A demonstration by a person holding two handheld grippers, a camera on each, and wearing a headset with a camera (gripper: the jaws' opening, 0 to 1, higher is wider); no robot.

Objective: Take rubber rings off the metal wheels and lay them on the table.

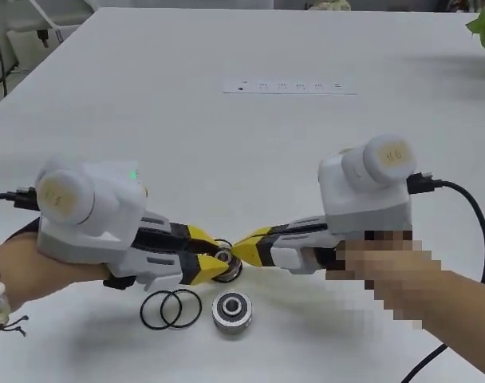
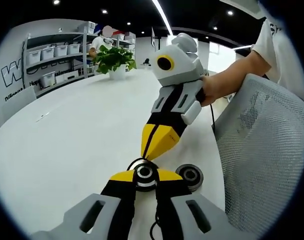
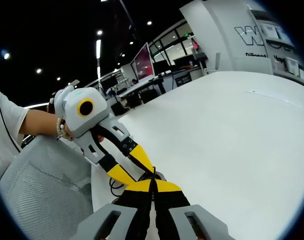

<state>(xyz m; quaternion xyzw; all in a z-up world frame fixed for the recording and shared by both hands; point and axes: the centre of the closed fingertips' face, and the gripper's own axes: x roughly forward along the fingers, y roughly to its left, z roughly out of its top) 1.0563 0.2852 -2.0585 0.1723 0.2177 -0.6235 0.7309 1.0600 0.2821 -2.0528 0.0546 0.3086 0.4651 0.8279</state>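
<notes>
The L gripper (image 1: 219, 263) held a metal wheel (image 2: 144, 173) in its jaws, one jaw on each side. The wheel was low over the white table (image 1: 226, 152); couldn't tell if it touched. The R gripper (image 1: 242, 248) came in from the other side, & its tips met the wheel right by the L tips. Its jaws were shut tight. In the left gripper view they seemed to pinch the thin black rubber ring (image 2: 133, 163) at the wheel's edge, & a bit of the ring stood off the rim there. Closer to the person, 2 loose rings (image 1: 171, 309) lay flat on the table, one partly over the other. Just beside them, to the R, a 2nd wheel (image 1: 231, 310) lay flat, not touching them. Far back on the table was a thin white strip (image 1: 290, 85) w/ small dark marks.
</notes>
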